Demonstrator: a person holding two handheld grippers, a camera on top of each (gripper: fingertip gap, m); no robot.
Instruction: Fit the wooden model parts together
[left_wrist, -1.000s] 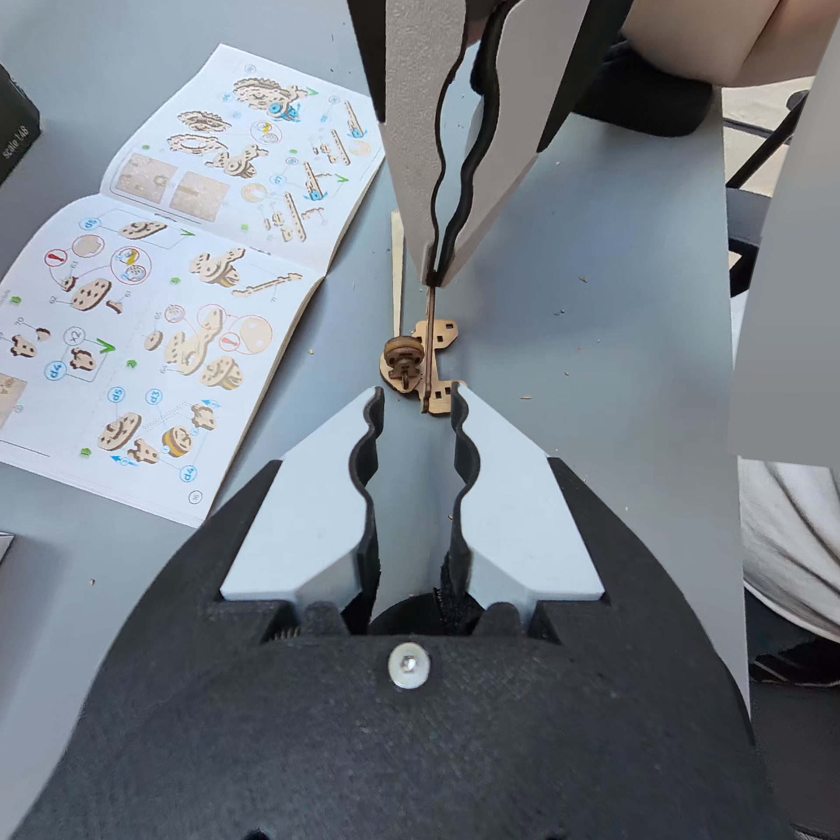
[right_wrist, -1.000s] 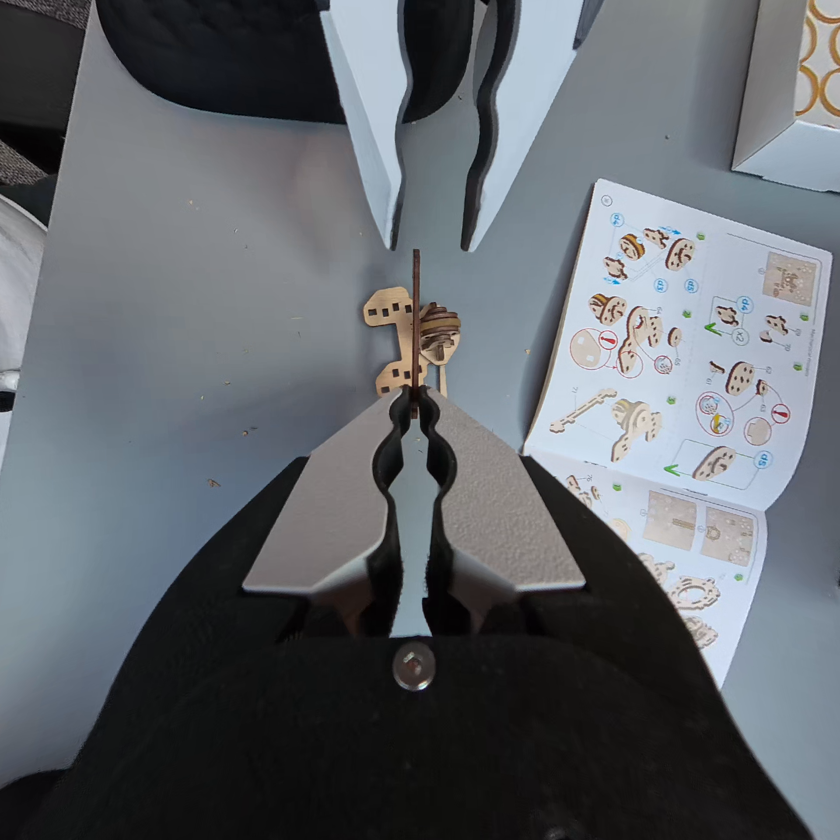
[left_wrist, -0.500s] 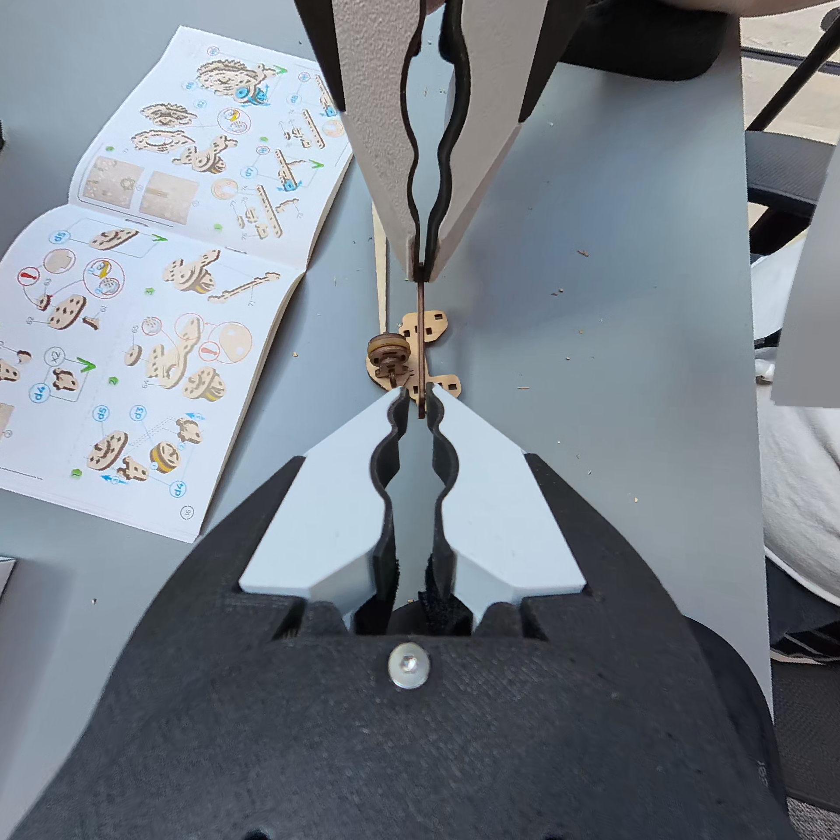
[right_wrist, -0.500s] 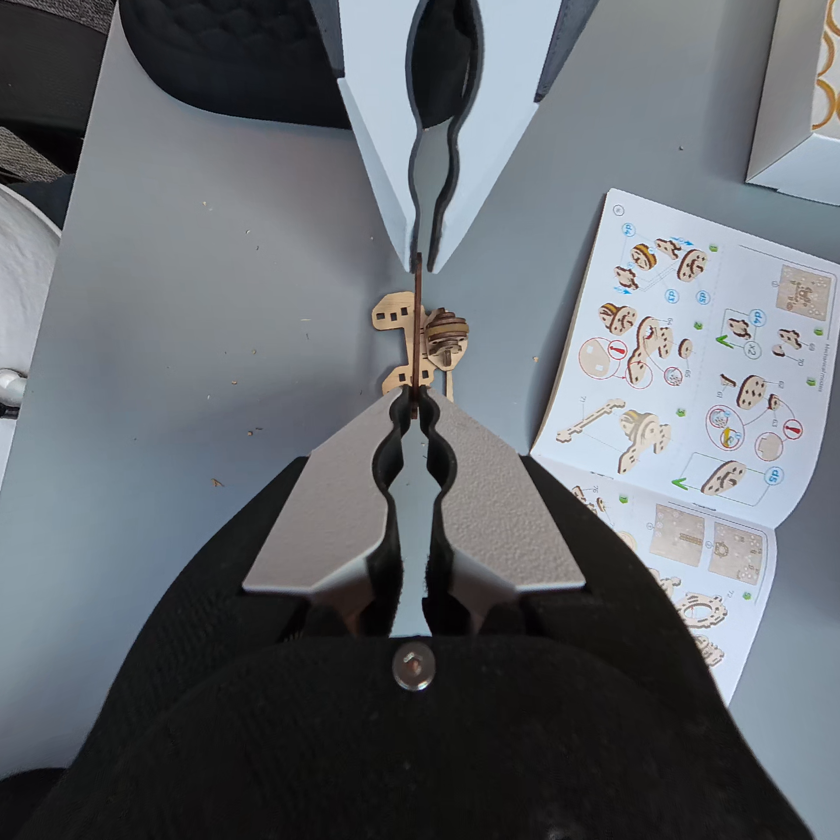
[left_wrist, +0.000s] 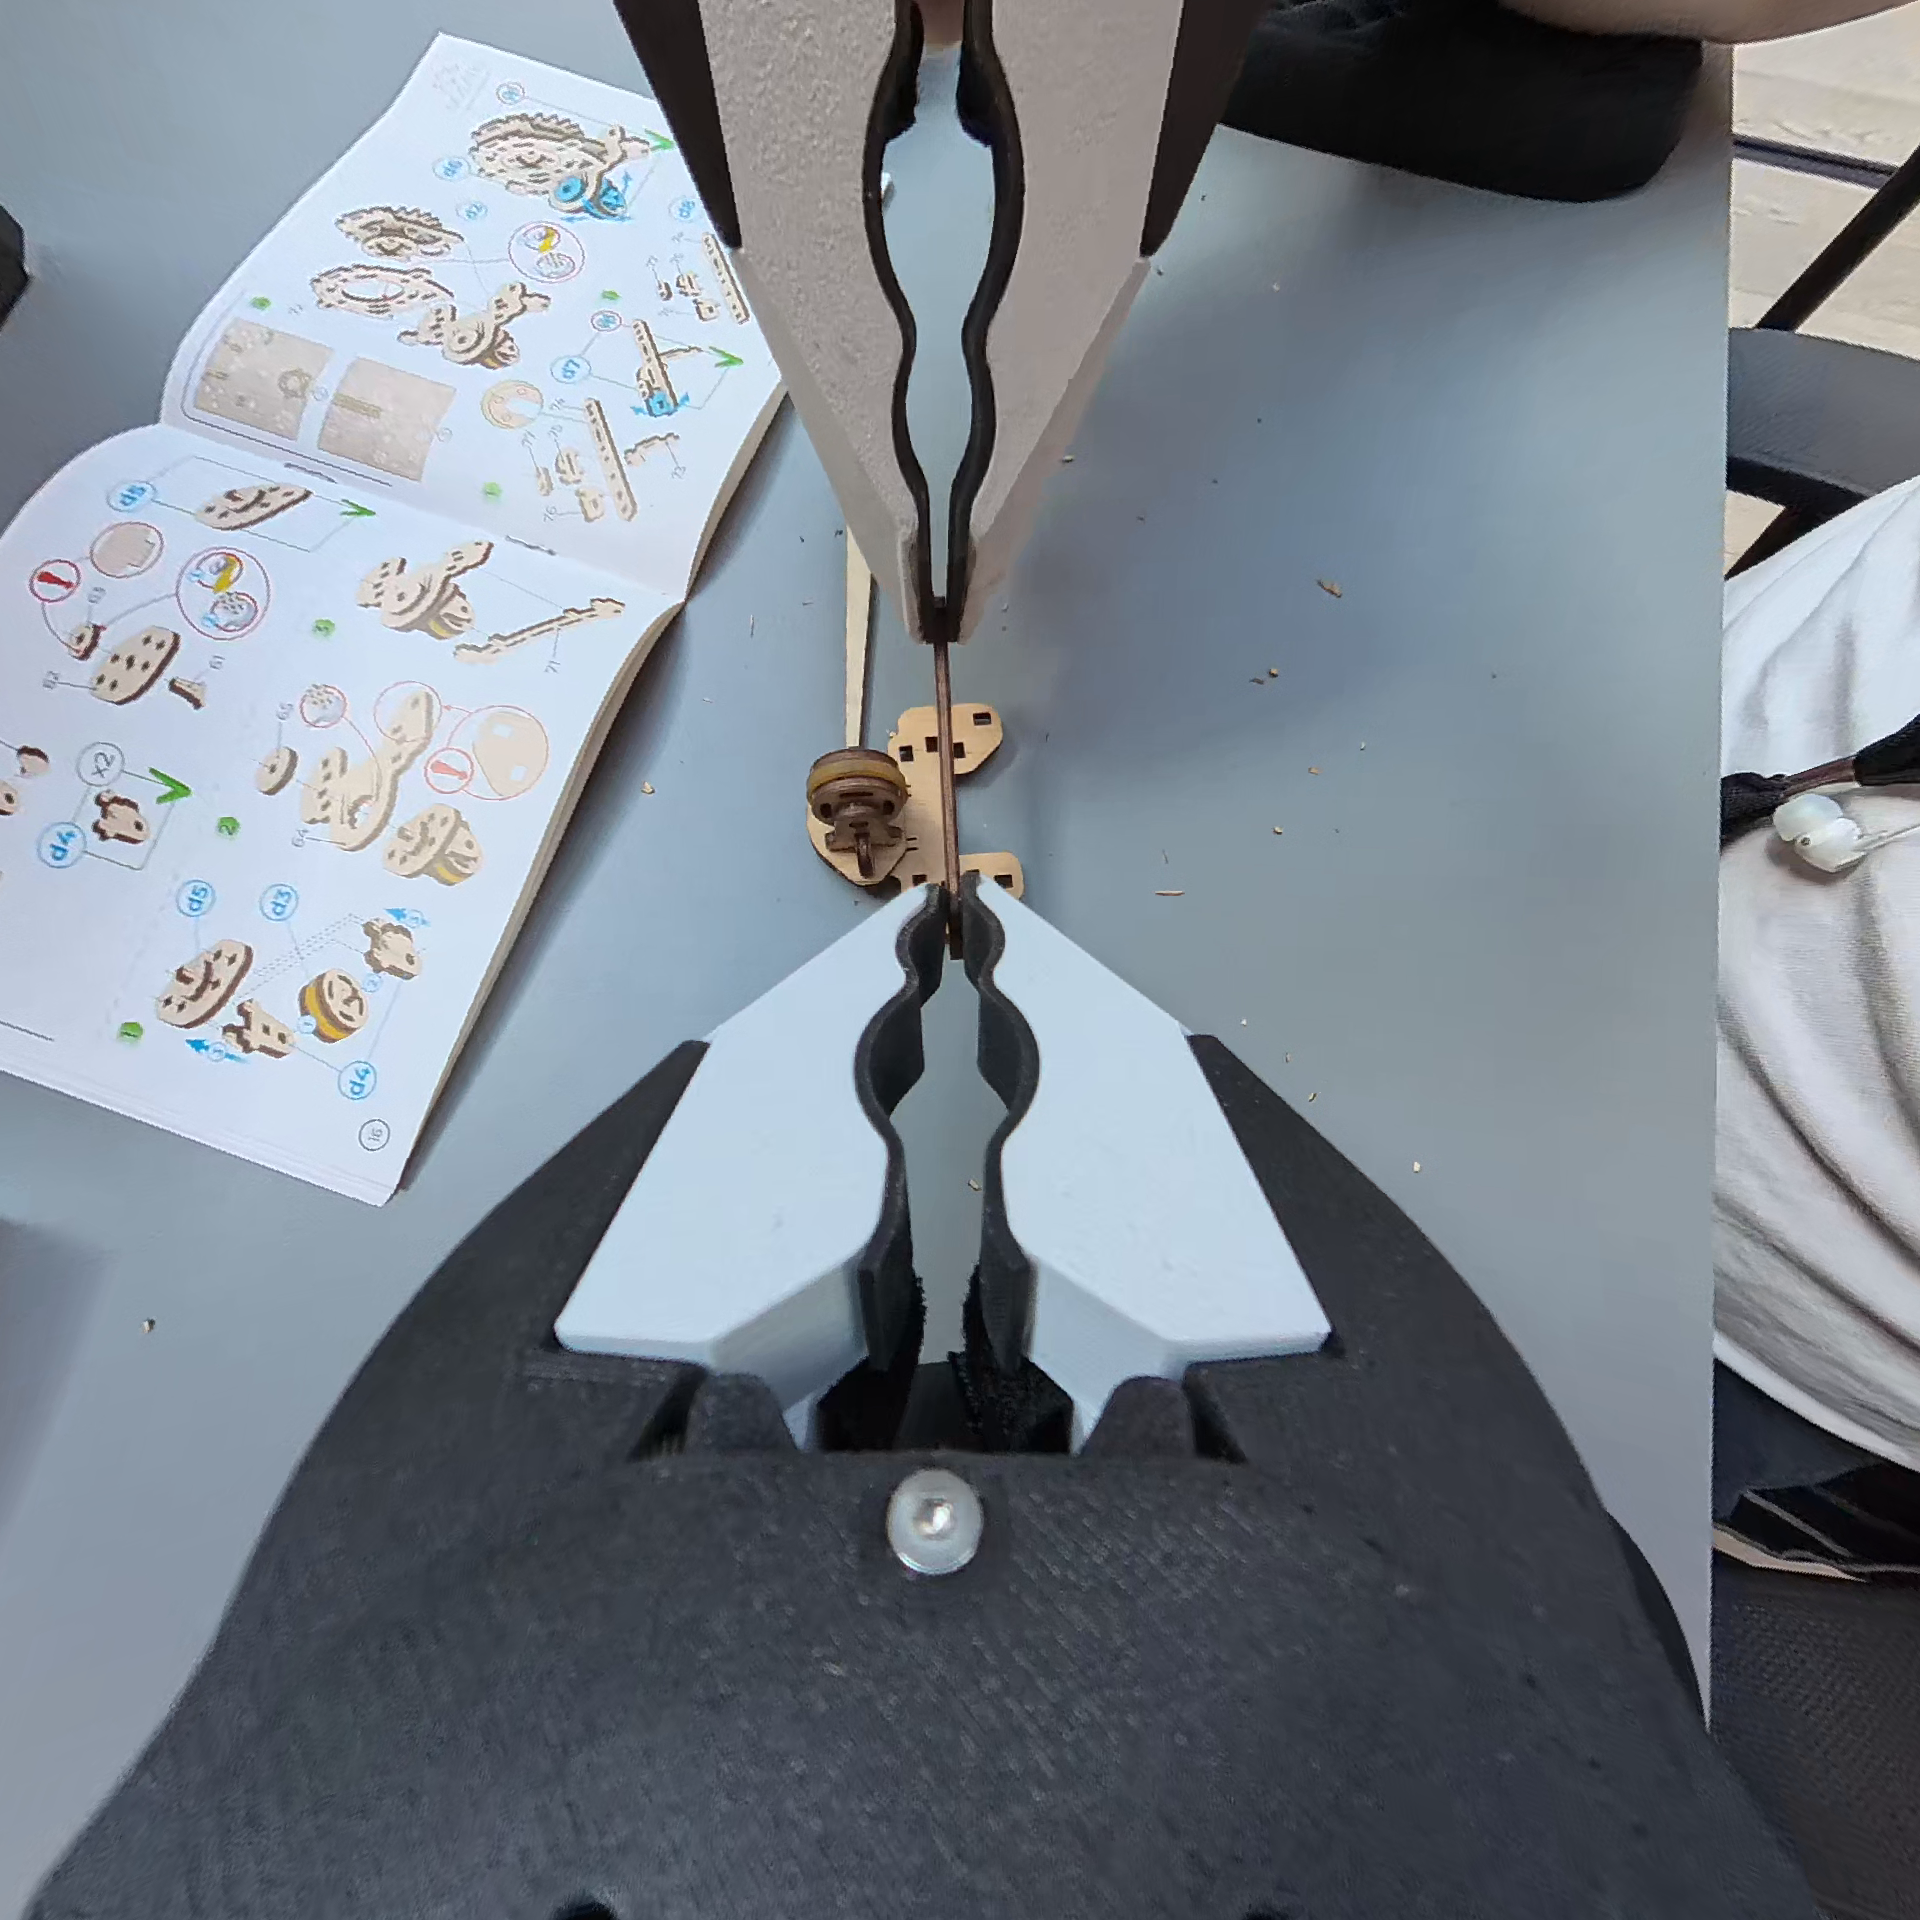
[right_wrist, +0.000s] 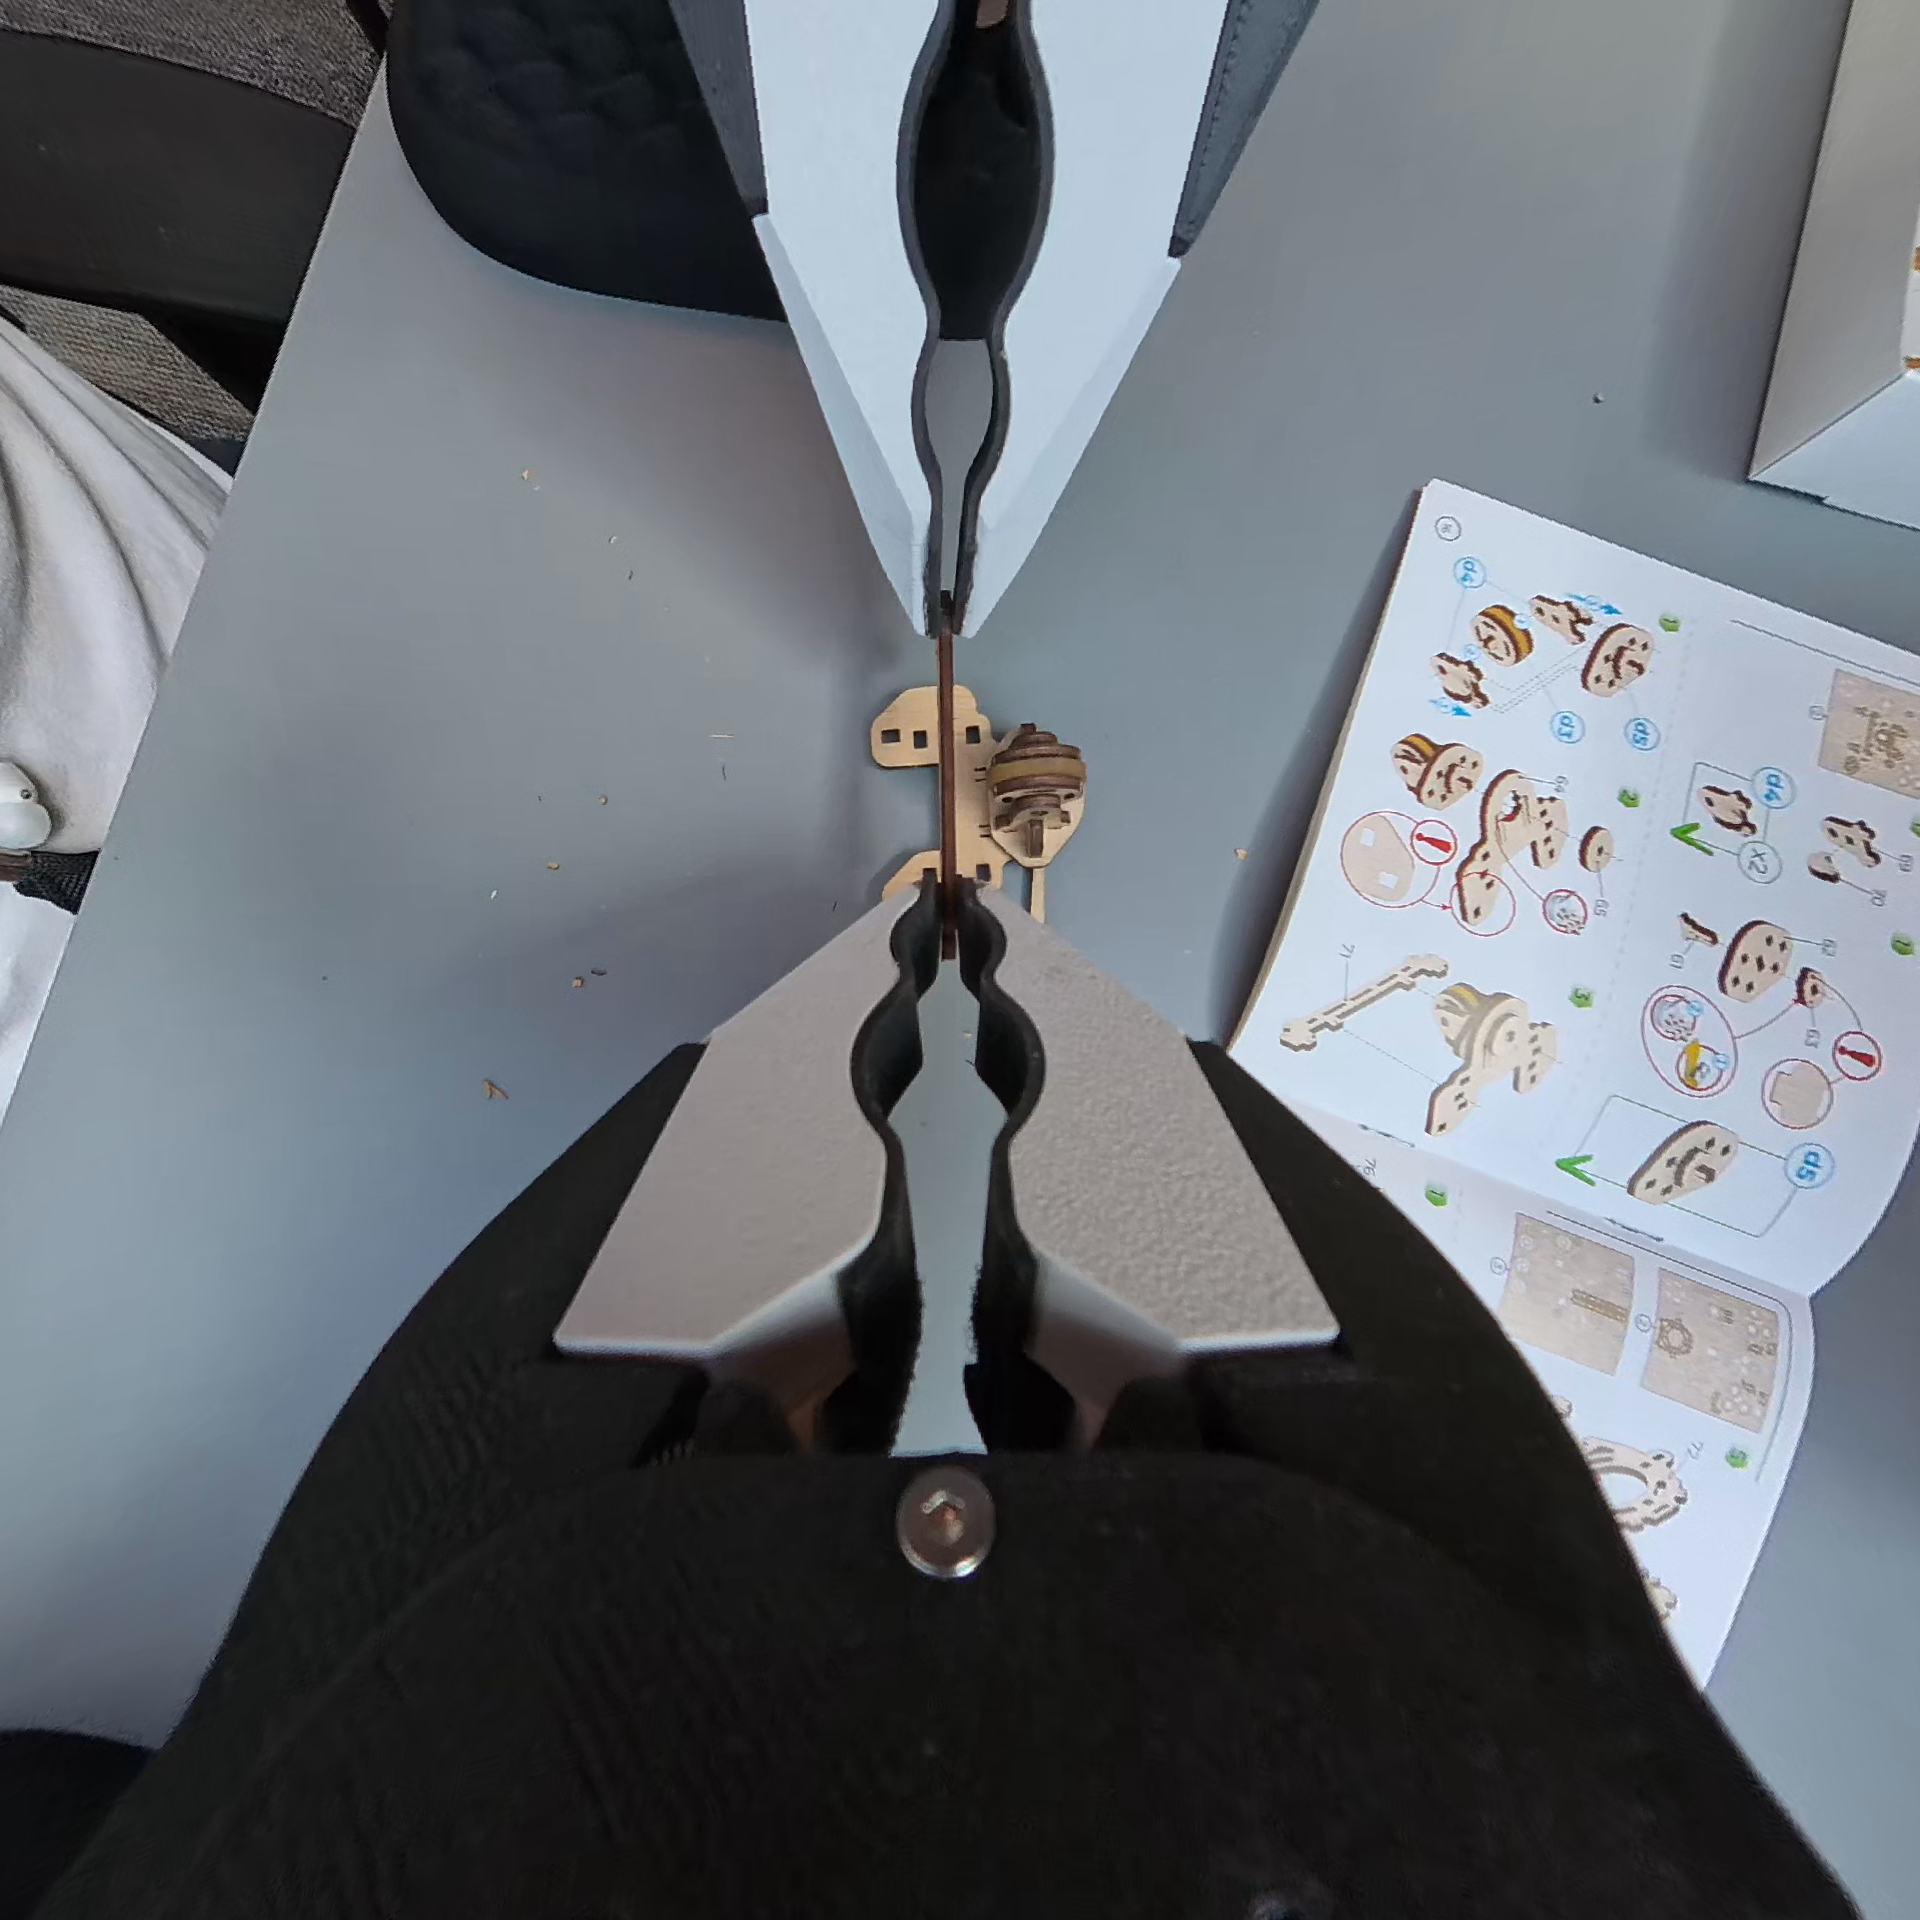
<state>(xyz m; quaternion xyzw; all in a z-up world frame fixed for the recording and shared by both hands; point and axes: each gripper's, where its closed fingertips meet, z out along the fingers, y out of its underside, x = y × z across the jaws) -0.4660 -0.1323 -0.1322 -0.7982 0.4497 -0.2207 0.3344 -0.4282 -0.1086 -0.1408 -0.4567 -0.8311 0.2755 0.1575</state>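
Note:
A thin wooden strip (left_wrist: 943, 769), seen edge-on, spans between my two grippers above the grey table. My left gripper (left_wrist: 948, 914) is shut on its near end in the left wrist view. My right gripper (right_wrist: 943, 920) is shut on its other end. The strip also shows in the right wrist view (right_wrist: 945, 769). Each gripper faces the other: the right one (left_wrist: 940, 618) shows at the top of the left wrist view, the left one (right_wrist: 945, 613) at the top of the right wrist view. Under the strip a flat wooden plate with square slots (left_wrist: 961, 732) lies on the table, with a small round wooden sub-assembly (left_wrist: 857, 795) on it.
An open instruction booklet (left_wrist: 343, 623) lies on the table beside the parts; it also shows in the right wrist view (right_wrist: 1621, 987). A white box (right_wrist: 1849, 312) stands at the far right. A person's white clothing (left_wrist: 1818, 935) is at the table edge. Wood crumbs dot the table (left_wrist: 1351, 935). One gripper's finger ends stand about 6 centimetres off the other's.
My left gripper went from open to shut on the strip's free end. Both grippers have drawn closer together; the right gripper kept its hold.

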